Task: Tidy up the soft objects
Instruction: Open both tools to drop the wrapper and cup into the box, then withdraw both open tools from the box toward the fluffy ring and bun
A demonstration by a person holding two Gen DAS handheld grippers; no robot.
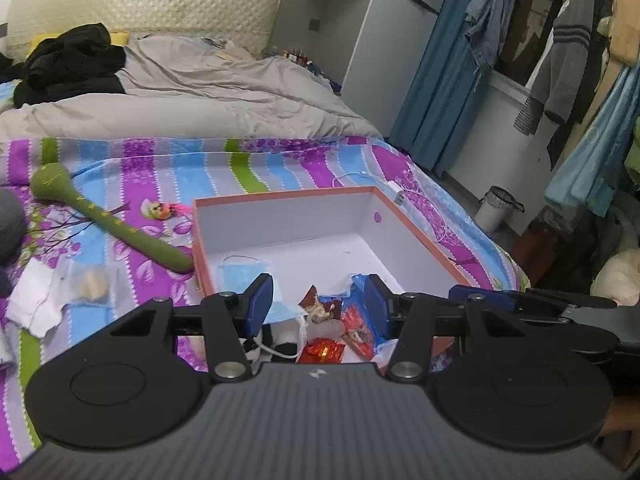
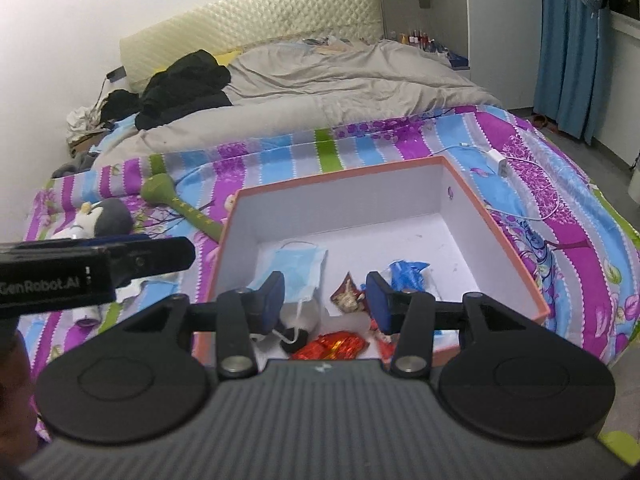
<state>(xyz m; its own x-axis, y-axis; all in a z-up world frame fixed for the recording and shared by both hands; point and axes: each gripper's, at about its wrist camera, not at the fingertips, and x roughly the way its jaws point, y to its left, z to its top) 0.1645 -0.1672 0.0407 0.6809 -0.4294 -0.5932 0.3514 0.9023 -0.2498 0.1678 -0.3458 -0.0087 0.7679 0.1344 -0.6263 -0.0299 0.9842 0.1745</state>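
Both tools hover empty over the orange-rimmed box (image 2: 516, 256) at frame centre: the left tool (image 1: 316, 304) and right tool (image 2: 326, 300) stand spread, nothing between their pads. A face mask (image 2: 298, 268) and wrappers lie inside. Likely next: fetching the green plush snake (image 1: 120, 228) at left on the bed.

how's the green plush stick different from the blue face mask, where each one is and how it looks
The green plush stick lies on the striped bedsheet outside the box, its end against the box's wall; the blue face mask lies inside the box. The stick is long, rounded and stuffed, with a bulbous head; the mask is flat, thin and pleated, with white ear loops. Both are soft, and neither is held by a gripper.
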